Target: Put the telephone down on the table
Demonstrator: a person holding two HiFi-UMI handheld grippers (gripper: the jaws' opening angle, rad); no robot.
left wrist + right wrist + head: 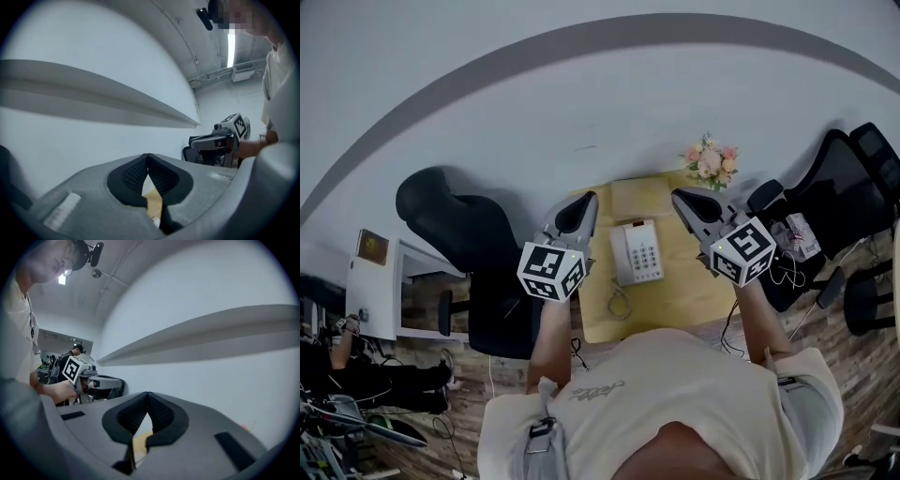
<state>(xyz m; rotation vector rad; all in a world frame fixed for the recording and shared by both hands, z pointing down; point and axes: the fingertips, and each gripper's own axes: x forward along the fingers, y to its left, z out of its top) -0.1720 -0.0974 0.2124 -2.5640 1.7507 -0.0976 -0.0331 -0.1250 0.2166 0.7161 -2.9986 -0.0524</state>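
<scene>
On the wooden table point(694, 292), between my two tools, the telephone point(637, 251) lies flat, so I judge the set-down done. My left gripper point(148, 158) is clenched on nothing, its tips meeting; the right gripper point(148, 395) is likewise closed and empty. Both hover level, one on each side of the telephone and apart from it. To finish well I would draw straight back, clear of the cord point(619, 302) on the near side and the flowers point(710, 159) at the far edge.
</scene>
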